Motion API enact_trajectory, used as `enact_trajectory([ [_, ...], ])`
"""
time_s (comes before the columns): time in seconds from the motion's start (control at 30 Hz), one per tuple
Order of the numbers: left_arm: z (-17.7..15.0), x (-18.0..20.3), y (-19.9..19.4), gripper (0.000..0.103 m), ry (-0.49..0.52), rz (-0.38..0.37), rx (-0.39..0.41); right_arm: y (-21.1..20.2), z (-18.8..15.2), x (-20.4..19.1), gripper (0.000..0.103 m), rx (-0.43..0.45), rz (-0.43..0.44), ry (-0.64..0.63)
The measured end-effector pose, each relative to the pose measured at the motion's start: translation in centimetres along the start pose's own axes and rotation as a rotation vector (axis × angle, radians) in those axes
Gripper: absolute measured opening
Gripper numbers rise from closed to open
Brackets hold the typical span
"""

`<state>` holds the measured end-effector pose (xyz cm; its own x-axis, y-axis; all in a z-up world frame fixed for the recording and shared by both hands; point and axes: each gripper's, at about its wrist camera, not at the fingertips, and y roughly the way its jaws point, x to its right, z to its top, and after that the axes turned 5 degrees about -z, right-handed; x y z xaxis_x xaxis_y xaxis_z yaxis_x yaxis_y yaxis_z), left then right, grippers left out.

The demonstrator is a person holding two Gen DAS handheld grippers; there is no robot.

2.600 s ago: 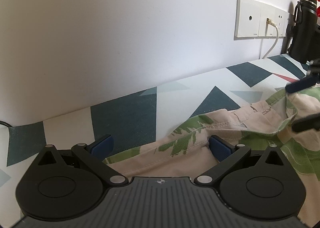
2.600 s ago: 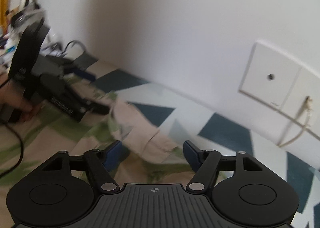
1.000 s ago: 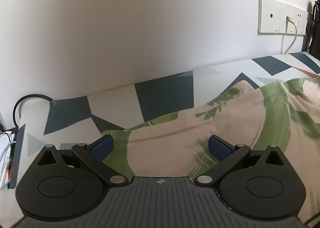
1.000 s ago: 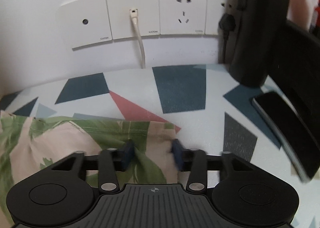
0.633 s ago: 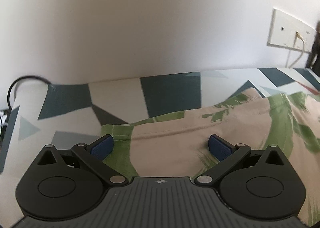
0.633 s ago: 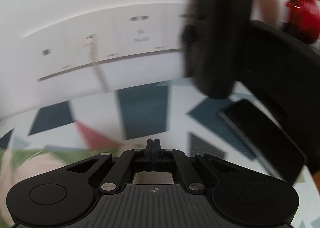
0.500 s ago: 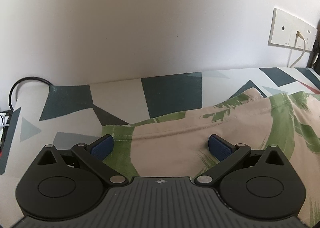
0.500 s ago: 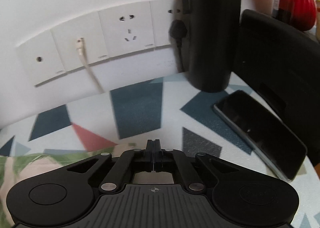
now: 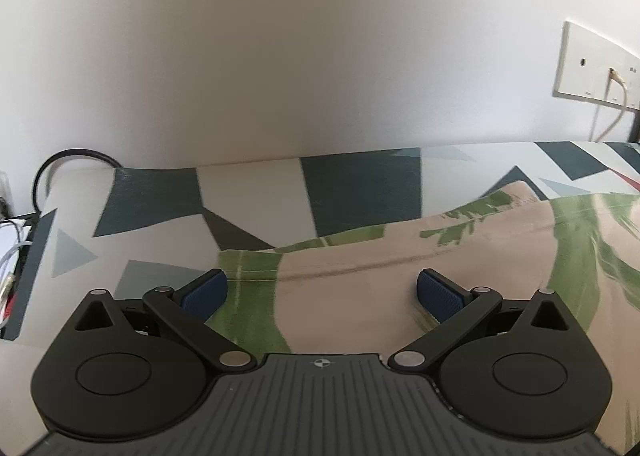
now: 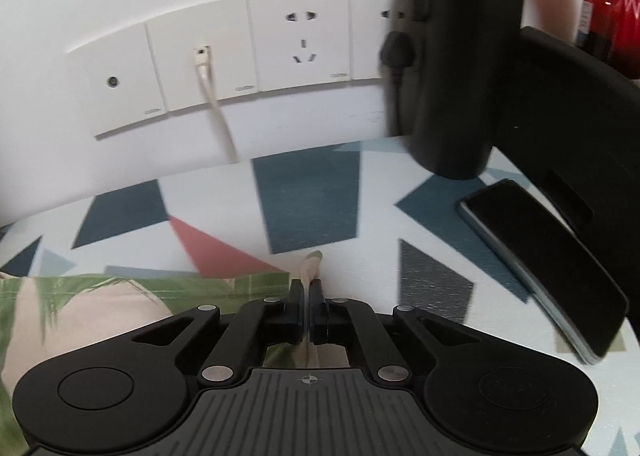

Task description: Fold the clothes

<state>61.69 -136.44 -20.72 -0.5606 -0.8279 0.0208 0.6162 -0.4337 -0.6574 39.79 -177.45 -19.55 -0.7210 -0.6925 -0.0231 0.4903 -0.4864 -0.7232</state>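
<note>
A beige garment with green leaf print (image 9: 360, 276) lies spread on a table covered by a cloth with dark triangles (image 9: 248, 196). My left gripper (image 9: 320, 288) hangs open just over the garment's far left corner, blue pads (image 9: 204, 290) wide apart and nothing pinched. In the right wrist view the same garment (image 10: 100, 296) reaches in from the left, and my right gripper (image 10: 306, 288) is shut on its corner; a small fold of fabric (image 10: 310, 262) sticks out past the fingertips.
A white wall with a socket strip (image 10: 240, 56) and a plugged white cable (image 10: 212, 96) stands close behind. A black bottle (image 10: 464, 56), a phone (image 10: 536, 256) and a black stand (image 10: 580, 116) sit at the right. A black cable loop (image 9: 64, 164) lies far left.
The right gripper has shut on the garment's corner, where it was partly open a second ago, and rolled slightly. The left gripper has stayed open over the left corner, the view rolling a little.
</note>
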Motion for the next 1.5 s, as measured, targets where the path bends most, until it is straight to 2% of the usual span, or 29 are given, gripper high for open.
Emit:
enact_trajectory([
  [0.23,0.1,-1.2,0.3,0.103,-0.071,0.005,-0.011,0.4,-0.4,0.4,0.004,-0.005,0.005,0.02],
  [0.3,0.2,-1.2,0.3,0.103,-0.074,0.004,-0.013,-0.2,-0.3,0.8,0.033,-0.001,-0.008,0.055],
  [0.4,0.3,-1.5,0.2,0.103,-0.082,-0.01,-0.024,-2.0,-0.4,1.9,0.047,0.028,0.027,0.099],
  [0.5,1.0,-2.2,-0.4,0.103,-0.119,-0.048,-0.078,-3.9,-0.9,3.1,0.053,0.022,0.057,0.12],
  [0.57,1.2,-2.7,-2.0,0.103,-0.165,-0.095,-0.083,-5.2,-1.5,4.0,0.059,0.018,0.071,0.126],
  [0.63,1.2,-3.3,-4.7,0.103,-0.193,-0.124,-0.059,-6.3,-2.1,4.8,0.061,0.014,0.079,0.124],
  [0.83,-0.8,-4.4,-12.9,0.103,-0.204,-0.132,-0.04,-9.0,-4.3,7.1,0.061,-0.006,0.078,0.11],
  [0.97,-4.1,-3.8,-18.5,0.103,-0.222,-0.079,-0.047,-10.7,-5.7,8.2,0.062,-0.005,0.085,0.08],
  [1.07,-7.4,-3.1,-21.4,0.102,-0.276,-0.085,-0.065,-12.2,-6.8,8.9,0.064,-0.009,0.104,0.062],
  [1.17,-10.1,-1.7,-22.2,0.1,-0.226,-0.063,-0.114,-13.4,-8.7,9.4,0.067,-0.037,0.15,0.053],
  [1.23,-11.6,-0.9,-22.1,0.087,-0.188,-0.054,-0.146,-14.0,-10.2,9.2,0.068,-0.065,0.172,0.033],
  [1.27,-12.1,-0.7,-21.9,0.085,-0.181,-0.054,-0.156,-14.1,-11.0,9.0,0.068,-0.081,0.181,0.023],
  [1.4,-13.0,-1.4,-20.8,0.084,-0.258,-0.065,-0.138,-15.1,-13.2,8.1,0.069,-0.122,0.212,0.02],
  [1.47,-13.3,-2.0,-20.1,0.076,-0.321,-0.079,-0.139,-15.9,-13.7,7.9,0.072,-0.118,0.227,0.047],
  [1.5,-13.4,-2.2,-19.9,0.066,-0.34,-0.088,-0.139,-16.3,-13.9,7.9,0.076,-0.112,0.234,0.064],
])
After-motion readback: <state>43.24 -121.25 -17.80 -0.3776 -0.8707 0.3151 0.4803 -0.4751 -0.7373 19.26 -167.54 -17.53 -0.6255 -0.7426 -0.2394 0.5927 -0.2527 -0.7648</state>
